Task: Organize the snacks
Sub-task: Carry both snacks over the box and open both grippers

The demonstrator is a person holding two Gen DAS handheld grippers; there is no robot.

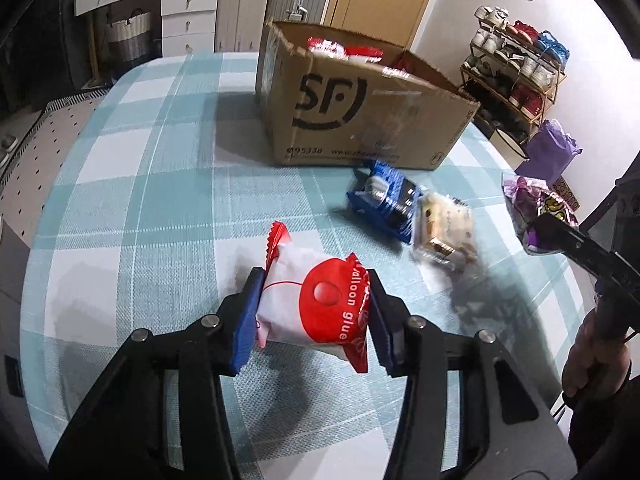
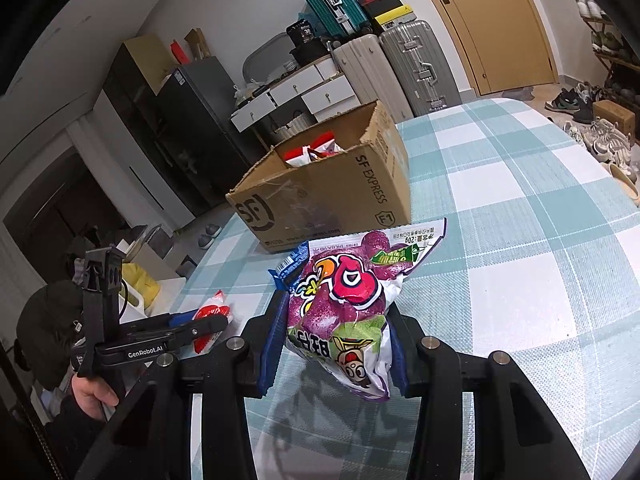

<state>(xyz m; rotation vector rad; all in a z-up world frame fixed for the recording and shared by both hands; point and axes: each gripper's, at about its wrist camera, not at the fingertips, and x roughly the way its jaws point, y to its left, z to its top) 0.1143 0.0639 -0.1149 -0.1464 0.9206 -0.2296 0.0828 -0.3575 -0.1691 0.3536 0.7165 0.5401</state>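
Over checked table, both tongs tilt downward, gripping packets.

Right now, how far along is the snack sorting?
Partly done. The cardboard box already holds red packets. In hand: the left gripper clamps a red and white packet, and the right gripper clamps a purple bag. Left on the table: a blue packet and a pale packet.

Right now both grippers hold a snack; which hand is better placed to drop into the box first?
Right, probably. The right gripper already holds the purple bag lifted off the checked tablecloth, with the cardboard box straight ahead. The left gripper holds the red-and-white packet low by the cloth.
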